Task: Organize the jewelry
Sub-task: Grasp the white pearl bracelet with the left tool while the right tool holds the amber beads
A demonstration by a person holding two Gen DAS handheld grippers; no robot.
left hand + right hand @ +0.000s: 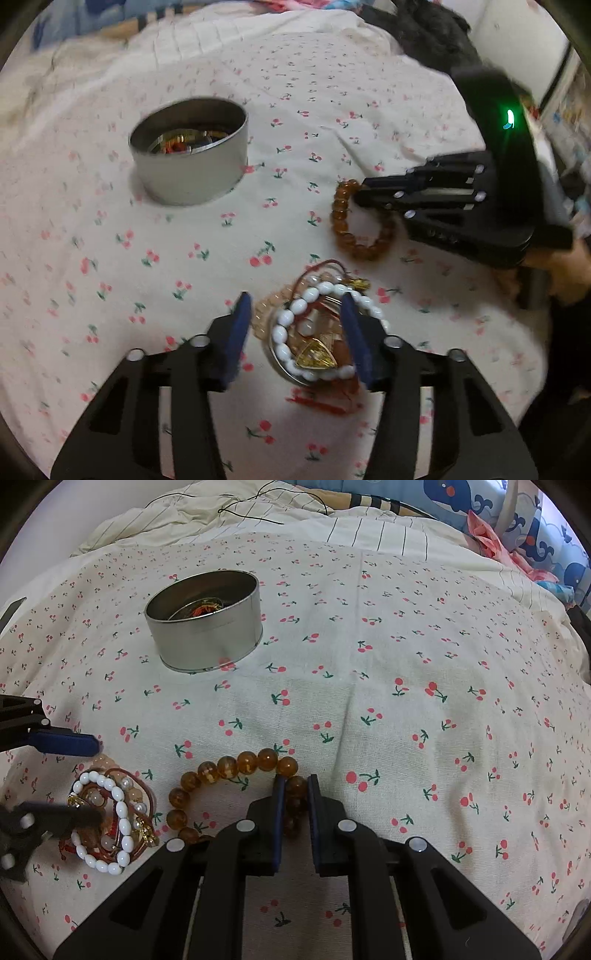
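**Two grippers on jewelry, tin waiting**

Tin (pixel 203 622) stands open on the bedspread (pixel 406 701), apparently for collecting. Right gripper (pixel 294 786) pinches amber bracelet (pixel 229 766). Left gripper (pixel 295 314), half-spread, straddles the white-bead pile (pixel 314 332), seemingly ready to grasp.

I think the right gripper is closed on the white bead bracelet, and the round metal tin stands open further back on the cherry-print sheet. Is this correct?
Not quite. The right gripper is closed on the amber bead bracelet, as the right wrist view shows. The white bead bracelet lies in the tangled pile beside it. The round metal tin does stand open further back on the cherry-print sheet.
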